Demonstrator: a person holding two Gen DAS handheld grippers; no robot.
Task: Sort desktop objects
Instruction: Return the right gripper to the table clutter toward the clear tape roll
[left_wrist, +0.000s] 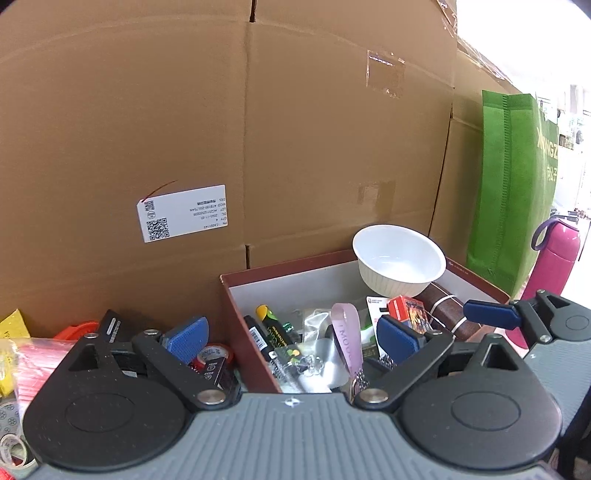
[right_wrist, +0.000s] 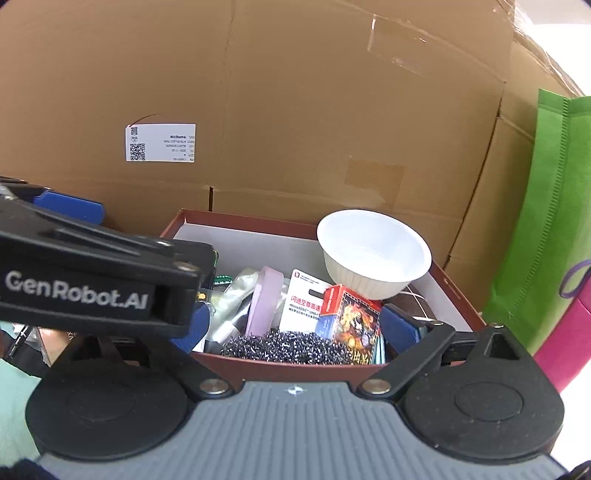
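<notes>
Both grippers, left (left_wrist: 291, 332) and right (right_wrist: 303, 328), hover at the near edge of the red box (right_wrist: 236, 221) with fingers spread wide and nothing between them. A white bowl (right_wrist: 373, 251) sits tilted in the box's far right corner, above a card pack (right_wrist: 354, 317), scourer (right_wrist: 284, 347) and markers (left_wrist: 258, 336).

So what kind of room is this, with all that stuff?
Probably a storeroom or office corner: big cardboard cartons stand behind, a green shopping bag leans beside them, and a red box holds odds and ends.
</notes>
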